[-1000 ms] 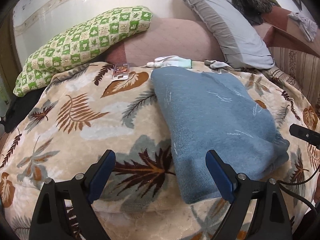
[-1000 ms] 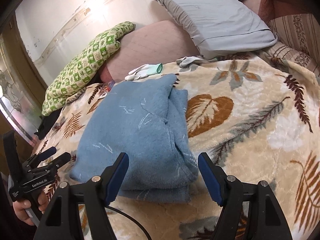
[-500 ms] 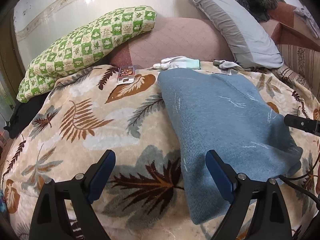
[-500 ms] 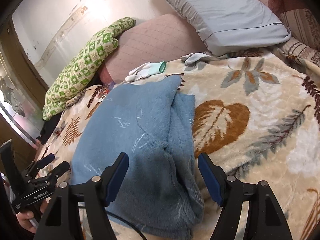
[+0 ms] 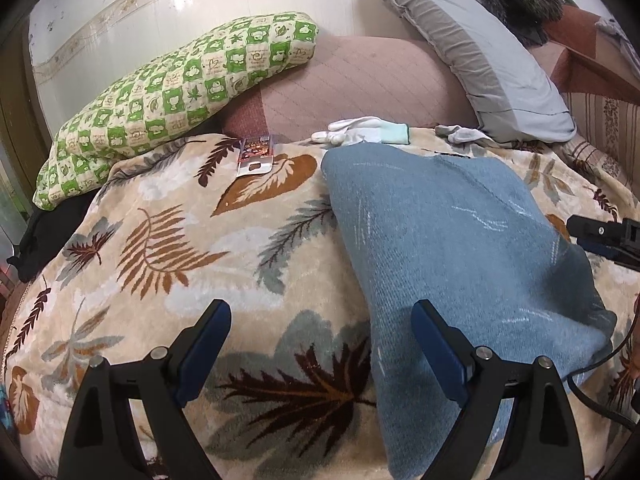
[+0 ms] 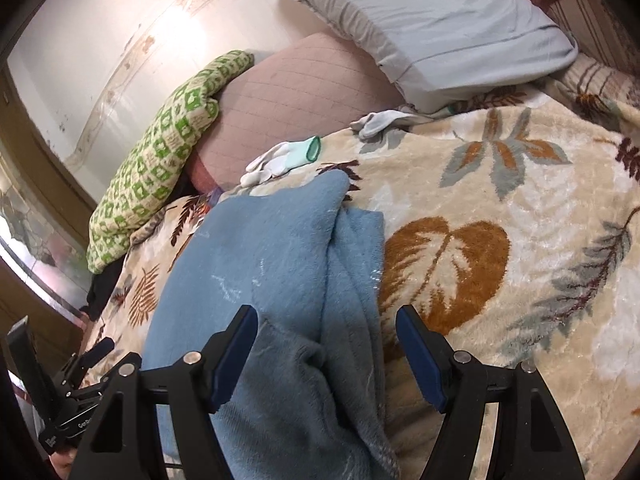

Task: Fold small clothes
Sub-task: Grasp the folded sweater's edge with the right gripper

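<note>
Blue knitted wool makes up the folded garment (image 5: pixel 452 248), a soft sweater-like piece lying on the leaf-patterned cream fleece blanket (image 5: pixel 168 240) that covers the bed. It sits toward the bed's near edge, with one fold doubled over along its right side in the right wrist view (image 6: pixel 352 280).

The left tool (image 5: pixel 322 340) hangs above the blanket with its blue-padded fingers spread wide, nothing between them but the garment's left edge beneath the right finger. The right tool (image 6: pixel 326 346) also stands spread, poised over the near end of the garment, its pads not pressing on the cloth.

At the bed's far edge lie a white glove with a mint cuff (image 5: pixel 360 130), a second pale glove (image 5: pixel 460 134) and a small printed card packet (image 5: pixel 256 156). Behind them rest a green-checked pillow (image 5: pixel 172 92), a pink quilted cushion (image 5: pixel 360 84) and a grey pillow (image 5: pixel 480 52).
</note>
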`<action>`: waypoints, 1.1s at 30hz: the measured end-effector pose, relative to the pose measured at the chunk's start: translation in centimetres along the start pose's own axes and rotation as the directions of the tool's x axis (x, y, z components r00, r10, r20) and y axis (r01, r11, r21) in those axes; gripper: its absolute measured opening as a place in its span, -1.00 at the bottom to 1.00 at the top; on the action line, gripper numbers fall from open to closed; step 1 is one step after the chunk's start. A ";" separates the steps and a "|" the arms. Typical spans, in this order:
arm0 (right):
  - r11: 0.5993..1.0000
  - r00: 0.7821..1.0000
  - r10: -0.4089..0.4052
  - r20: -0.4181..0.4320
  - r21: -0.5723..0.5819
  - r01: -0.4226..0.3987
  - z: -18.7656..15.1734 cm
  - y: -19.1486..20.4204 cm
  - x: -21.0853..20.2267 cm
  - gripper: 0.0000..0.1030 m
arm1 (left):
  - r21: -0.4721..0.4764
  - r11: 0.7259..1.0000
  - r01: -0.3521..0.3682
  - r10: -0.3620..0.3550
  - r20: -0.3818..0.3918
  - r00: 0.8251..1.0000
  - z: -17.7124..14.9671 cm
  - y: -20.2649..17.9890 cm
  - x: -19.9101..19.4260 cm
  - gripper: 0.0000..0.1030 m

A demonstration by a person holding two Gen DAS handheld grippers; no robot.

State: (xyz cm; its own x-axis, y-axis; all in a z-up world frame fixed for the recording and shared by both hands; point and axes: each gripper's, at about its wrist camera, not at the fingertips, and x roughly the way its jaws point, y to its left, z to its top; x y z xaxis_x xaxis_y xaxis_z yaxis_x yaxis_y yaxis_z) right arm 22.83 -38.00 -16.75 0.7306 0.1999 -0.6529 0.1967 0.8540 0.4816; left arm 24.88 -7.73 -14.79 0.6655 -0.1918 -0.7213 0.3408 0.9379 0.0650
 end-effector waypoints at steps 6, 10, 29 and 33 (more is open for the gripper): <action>1.000 1.000 0.011 0.003 0.016 -0.011 0.0 -0.4 0.2 0.46 | -0.006 1.000 0.002 -0.002 0.007 1.000 0.5 -0.2 0.2 0.78; 0.999 0.999 0.033 0.017 0.022 -0.033 0.0 -0.3 -0.1 0.46 | -0.012 1.000 0.000 0.000 0.030 1.000 1.2 -0.5 0.1 0.78; 0.993 0.998 0.052 0.037 -0.111 -0.047 -0.6 4.6 -2.4 0.46 | -0.080 0.997 -0.020 0.024 0.051 0.998 2.1 1.2 -0.3 0.78; 0.992 0.998 0.048 0.038 -0.122 -0.043 -0.5 4.8 -2.5 0.46 | -0.095 0.995 -0.025 0.029 0.044 0.999 2.1 1.6 -0.1 0.78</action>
State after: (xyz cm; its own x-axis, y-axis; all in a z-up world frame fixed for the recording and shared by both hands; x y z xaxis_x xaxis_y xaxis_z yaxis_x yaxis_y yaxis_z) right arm 21.66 -34.14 -13.11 0.7632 0.2224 -0.6067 0.0837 0.8970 0.4341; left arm 26.76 -6.79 -13.10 0.7038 -0.1769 -0.6880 0.2596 0.9656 0.0173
